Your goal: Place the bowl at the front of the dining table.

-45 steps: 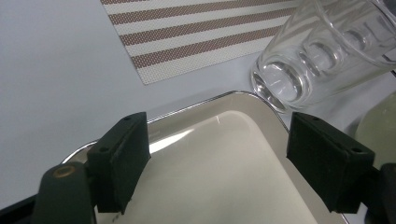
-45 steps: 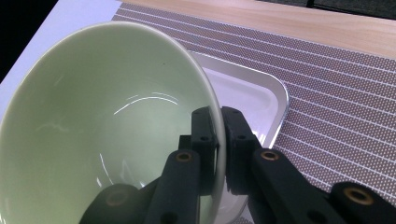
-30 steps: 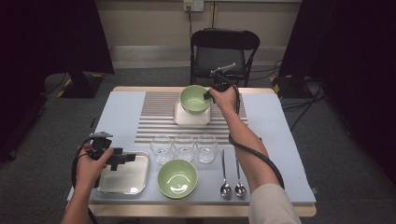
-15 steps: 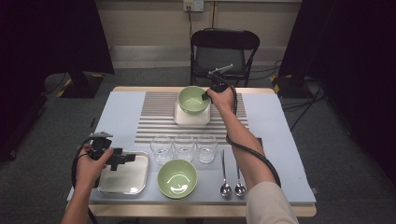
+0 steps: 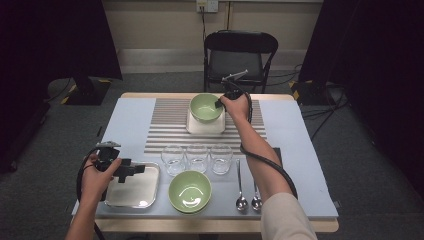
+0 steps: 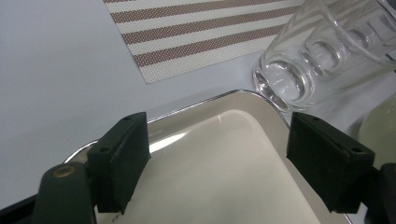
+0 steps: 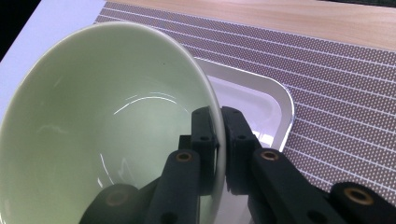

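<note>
**Right gripper pinches the far bowl's rim; left gripper hangs open over the tray**

Left of the striped mat (image 5: 200, 125), the left gripper (image 6: 217, 161) hangs over the steel tray (image 5: 132, 192) with its jaws spread wide, holding and touching nothing. The tray is empty. Just beyond its far corner stand three clear glasses (image 5: 197, 158) in a row at the mat's near edge, all empty. Near of them sits a green bowl (image 5: 190, 191), also empty, with two spoons (image 5: 248, 186) to its right.

At the mat's far end, the right gripper (image 7: 218, 140) has its jaws pressed on the rim of the far bowl (image 7: 107, 135), one jaw inside, one outside. This bowl is empty and sits over a white dish (image 7: 254, 109).

The mat lies on a pale blue cover over a wooden table (image 5: 310, 150). Behind the table stands a black chair (image 5: 240, 52) on grey carpet.
</note>
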Demonstrator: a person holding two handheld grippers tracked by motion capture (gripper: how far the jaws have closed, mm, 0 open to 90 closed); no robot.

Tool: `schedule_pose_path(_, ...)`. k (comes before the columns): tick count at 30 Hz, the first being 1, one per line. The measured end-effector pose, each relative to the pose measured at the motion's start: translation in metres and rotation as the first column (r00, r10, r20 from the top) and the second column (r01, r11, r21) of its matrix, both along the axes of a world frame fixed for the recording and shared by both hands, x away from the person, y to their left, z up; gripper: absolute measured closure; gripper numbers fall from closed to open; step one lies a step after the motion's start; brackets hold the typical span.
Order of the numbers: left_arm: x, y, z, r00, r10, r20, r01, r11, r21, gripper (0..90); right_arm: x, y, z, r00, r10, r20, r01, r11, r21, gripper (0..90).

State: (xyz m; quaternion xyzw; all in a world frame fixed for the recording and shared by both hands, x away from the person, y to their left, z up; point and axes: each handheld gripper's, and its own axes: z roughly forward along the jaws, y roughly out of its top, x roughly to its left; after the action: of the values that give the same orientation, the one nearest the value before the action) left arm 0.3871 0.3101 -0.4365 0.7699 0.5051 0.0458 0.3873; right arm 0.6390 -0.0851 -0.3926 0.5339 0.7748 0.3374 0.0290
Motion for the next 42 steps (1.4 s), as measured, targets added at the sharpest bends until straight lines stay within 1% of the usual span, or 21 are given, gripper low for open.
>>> schedule_pose_path(3,0.000,0.000,0.000,1.0000,0.003,0.000,-0.003,1.0000,0.000,21.1,0.001,0.000,-0.001,1.0000,0.000,0.004,0.000,1.000,0.000,84.7)
schedule_pose_path(4,0.000,0.001,0.000,1.0000,0.003,-0.001,-0.003,1.0000,0.001,21.1,0.001,0.000,-0.001,0.9999,-0.011,-0.005,0.011,1.000,0.002,84.7)
schedule_pose_path(6,0.000,0.001,0.000,1.0000,0.004,-0.001,-0.004,1.0000,0.002,21.1,0.001,0.000,-0.001,0.9999,-0.012,-0.006,0.012,1.000,0.000,84.7)
schedule_pose_path(14,0.000,0.001,0.000,1.0000,0.004,-0.002,-0.004,1.0000,0.002,21.1,0.004,0.000,-0.003,0.9999,-0.013,0.007,0.013,1.000,0.000,84.7)
schedule_pose_path(16,0.000,0.001,-0.001,1.0000,0.004,-0.002,-0.004,1.0000,0.001,21.1,0.004,0.000,-0.004,0.9998,-0.017,0.014,0.017,1.000,-0.007,84.7)
schedule_pose_path(21,0.000,0.000,-0.001,1.0000,0.003,-0.003,-0.003,1.0000,0.001,21.1,0.005,0.000,-0.007,0.9997,-0.021,0.011,0.021,1.000,-0.010,84.7)
schedule_pose_path(25,0.001,0.000,-0.001,1.0000,0.001,-0.002,-0.001,1.0000,0.002,21.1,0.005,0.002,-0.012,0.9997,-0.022,0.013,0.022,1.000,-0.021,84.7)
schedule_pose_path(29,0.000,0.001,-0.001,1.0000,0.001,-0.004,-0.001,1.0000,-0.001,21.1,0.005,0.005,-0.015,0.9994,-0.023,0.024,0.023,0.999,-0.024,84.7)
schedule_pose_path(37,0.000,0.001,-0.001,1.0000,0.003,-0.005,-0.003,1.0000,-0.005,21.1,0.006,0.007,-0.019,0.9995,-0.025,0.018,0.026,0.999,-0.036,84.7)
schedule_pose_path(42,0.000,0.001,-0.001,1.0000,0.006,-0.004,-0.006,1.0000,-0.007,21.1,0.006,0.007,-0.020,0.9994,-0.027,0.023,0.028,0.999,-0.046,84.7)
